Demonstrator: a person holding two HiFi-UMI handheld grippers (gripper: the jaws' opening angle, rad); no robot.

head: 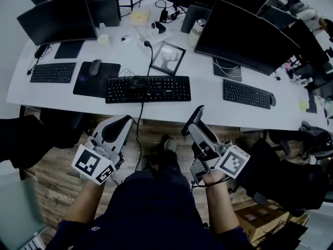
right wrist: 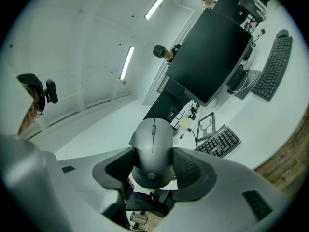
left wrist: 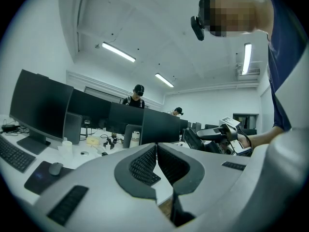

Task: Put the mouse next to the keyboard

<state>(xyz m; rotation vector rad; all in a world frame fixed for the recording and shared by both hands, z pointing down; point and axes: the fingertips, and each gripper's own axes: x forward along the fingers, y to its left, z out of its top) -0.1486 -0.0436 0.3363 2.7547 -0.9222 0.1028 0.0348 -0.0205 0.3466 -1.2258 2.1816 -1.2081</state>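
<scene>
Right gripper: jaws set wide and clamped on the flanks of a dark grey mouse, whose wheel end points away from the gripper. This grip is legible only in the right gripper view; the head view shows only a dark shape at the jaw tips.

Left gripper: pads closed together, nothing between them, confirmed in its own view.

The head view alone places both grippers short of the near edge of the desk, above the person's lap, apart from every item on it. The black keyboard lies at the desk's near centre, a picture frame just behind it. To its left, a second mouse sits on a dark pad.
</scene>
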